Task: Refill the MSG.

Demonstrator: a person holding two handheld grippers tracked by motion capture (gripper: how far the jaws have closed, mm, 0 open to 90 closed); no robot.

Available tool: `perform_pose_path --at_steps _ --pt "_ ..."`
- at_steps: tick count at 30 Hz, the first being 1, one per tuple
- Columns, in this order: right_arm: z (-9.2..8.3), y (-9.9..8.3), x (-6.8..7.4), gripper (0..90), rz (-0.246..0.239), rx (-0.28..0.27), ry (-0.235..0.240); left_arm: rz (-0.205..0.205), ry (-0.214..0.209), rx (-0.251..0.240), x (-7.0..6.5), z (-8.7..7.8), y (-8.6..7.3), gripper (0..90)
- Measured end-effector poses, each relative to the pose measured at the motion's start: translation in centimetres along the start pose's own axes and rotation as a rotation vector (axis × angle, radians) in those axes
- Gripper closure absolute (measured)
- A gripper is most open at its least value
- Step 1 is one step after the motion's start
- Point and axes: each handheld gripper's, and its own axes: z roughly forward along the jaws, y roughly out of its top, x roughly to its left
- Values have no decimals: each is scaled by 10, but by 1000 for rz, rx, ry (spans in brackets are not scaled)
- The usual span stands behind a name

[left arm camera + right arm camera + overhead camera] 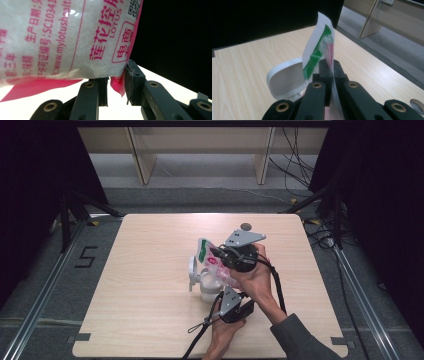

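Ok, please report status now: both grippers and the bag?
Right gripper shut on bag. Left gripper pinching bag's pink corner. White container underneath, lid open.

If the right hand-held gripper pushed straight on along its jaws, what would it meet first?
The right hand-held gripper is already clamped on the bag. Beyond that, the raised white lid sits just left of its line, then bare table; depth is unclear.

salt bag (pixel 212 262) | white, pink-green print, grainy fill | tilted above white open-lid container (pixel 202 281) | table centre
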Motion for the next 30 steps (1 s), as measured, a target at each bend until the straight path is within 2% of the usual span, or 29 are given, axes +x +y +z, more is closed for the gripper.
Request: perform_pose_path --at_steps 2,3,4,5,6,7,8,9,11,14,16,17,18,19,20,23,24,25,26,27,30 --pt "0 0 1 900 0 17 9 -7 -13 -17 0 2 -1 737" --pt "1 -1 3 900 15 22 4 -10 -7 -18 0 2 -1 737" --pt "1 0 2 900 4 21 16 -9 -2 -17 0 1 -1 737" --pt "0 0 1 900 4 5 -2 -7 5 -8 0 0 0 737" --pt "0 0 1 900 9 13 13 -7 -11 -20 1 1 -1 737" --pt "1 0 1 900 2 7 11 -3 -13 -10 1 1 -1 737" --pt "1 -1 3 900 9 22 8 -8 -12 -14 1 2 -2 737" --pt "3 -1 4 900 -6 28 12 -8 -12 -20 0 2 -1 737" --pt "3 0 4 900 -2 22 19 -8 -3 -14 0 0 -1 737" --pt "4 -1 3 900 -8 19 11 -7 -12 -14 1 2 -1 737" --pt "4 0 4 900 -10 14 7 -16 -9 -30 1 1 -1 737" --pt "3 1 3 900 -1 19 20 -14 -7 -29 1 1 0 737" --pt "3 1 3 900 -3 1 8 -17 -7 -29 1 1 -1 737" --pt "2 1 2 900 -5 10 11 -11 -2 -12 1 1 -1 737" --pt "4 0 3 900 -10 16 14 -7 -14 -19 1 1 -1 737" --pt "4 1 3 900 -7 12 11 -19 -13 -29 1 1 -1 737" --pt "4 0 3 900 -1 5 10 -12 0 -7 1 0 0 737" --pt "4 1 3 900 -24 7 2 -10 -3 -7 1 0 -1 737" --pt "5 0 4 900 -14 20 10 -16 -15 -23 1 2 -1 737" --pt "5 0 4 900 -14 27 14 -23 -9 -24 0 1 0 737" --pt "4 1 3 900 2 5 18 -21 -13 -25 2 1 0 737"
